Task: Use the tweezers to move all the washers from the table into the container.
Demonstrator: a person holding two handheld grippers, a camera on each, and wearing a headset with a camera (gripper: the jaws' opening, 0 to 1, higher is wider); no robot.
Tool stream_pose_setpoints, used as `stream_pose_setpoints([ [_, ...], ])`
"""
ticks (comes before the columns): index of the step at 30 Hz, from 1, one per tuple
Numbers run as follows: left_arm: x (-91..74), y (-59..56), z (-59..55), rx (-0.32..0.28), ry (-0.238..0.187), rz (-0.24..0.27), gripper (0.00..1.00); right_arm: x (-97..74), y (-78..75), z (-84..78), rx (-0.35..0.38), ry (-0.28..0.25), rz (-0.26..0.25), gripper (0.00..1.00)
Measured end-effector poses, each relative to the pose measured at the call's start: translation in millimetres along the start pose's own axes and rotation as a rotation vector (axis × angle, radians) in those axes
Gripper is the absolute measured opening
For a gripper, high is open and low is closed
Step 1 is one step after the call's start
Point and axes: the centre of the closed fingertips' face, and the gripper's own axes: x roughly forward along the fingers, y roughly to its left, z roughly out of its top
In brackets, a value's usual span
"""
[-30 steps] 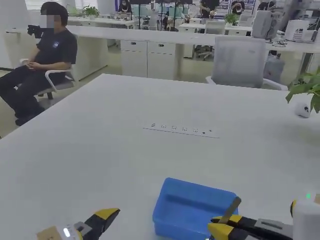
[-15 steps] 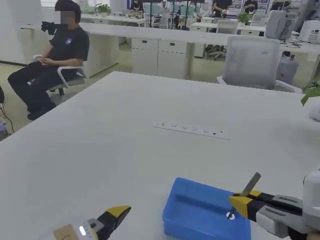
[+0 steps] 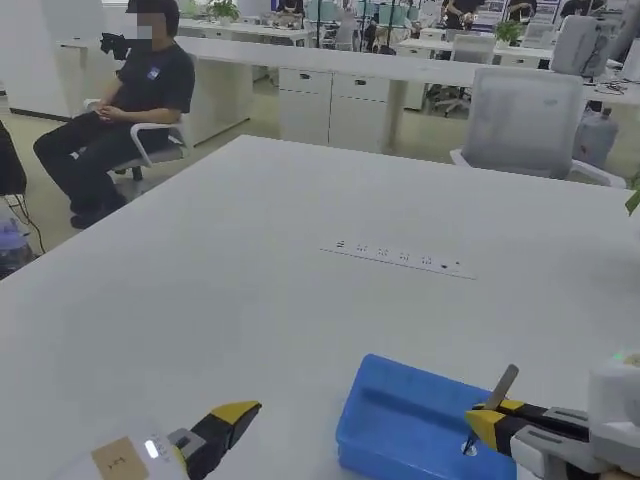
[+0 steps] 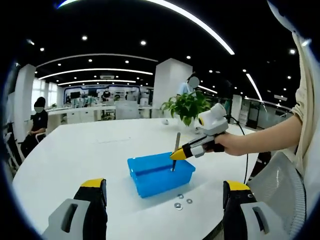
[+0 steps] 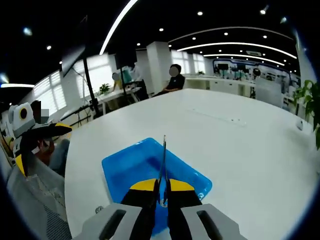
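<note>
A blue container (image 3: 400, 415) sits near the table's front edge. My right gripper (image 3: 488, 420) is shut on metal tweezers (image 3: 497, 392), held steeply with their tip down inside the container's right end; a small grey ring shows at the tip (image 3: 467, 448). In the right gripper view the tweezers (image 5: 163, 157) rise between the closed jaws (image 5: 162, 189) over the container (image 5: 135, 167). Three washers (image 4: 182, 202) lie on the table in front of the container (image 4: 150, 175). My left gripper (image 4: 164, 186) is open and holds nothing, left of the container (image 3: 228, 418).
A white table (image 3: 250, 280) stretches away, with a power strip (image 3: 398, 258) set in its middle. A person sits on a chair (image 3: 120, 120) beyond the far left corner. An office chair (image 3: 525, 125) stands behind the table. A potted plant (image 4: 187, 107) is on the right.
The tweezers have swung from low and flat to steeply upright, and their tip has gone down into the container. The head view has panned, shifting the whole picture.
</note>
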Motion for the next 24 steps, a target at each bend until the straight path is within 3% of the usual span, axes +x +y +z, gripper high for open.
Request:
stream_pose_setpoints([
  [3, 0.1, -0.2, 1.6, -0.004, -0.006, -0.003, 0.99, 2.9, -1.4, -4.4, -0.005, 0.01, -0.009, 0.04],
  [6, -2.3, 2.4, 8.0, -0.019, -0.043, 0.003, 0.99, 3.6, -2.5, -6.2, -0.008, 0.015, -0.013, 0.04],
  [12, -2.7, 8.0, 8.1, -0.047, -0.045, 0.019, 0.99, 4.9, -0.9, -9.2, -0.047, 0.044, 0.005, 0.04],
  [14, -4.7, 12.7, 9.5, -0.019, -0.049, 0.05, 0.99, 4.8, 1.6, -8.9, -0.064, 0.049, 0.011, 0.04],
  [20, -5.5, 13.2, 12.0, -0.042, -0.066, 0.042, 0.99, 3.6, 3.0, -8.1, -0.067, 0.044, -0.005, 0.04],
  [24, -5.6, 12.8, 11.4, -0.041, -0.064, 0.037, 0.99, -3.7, 10.1, 2.1, -0.067, 0.005, -0.012, 0.04],
])
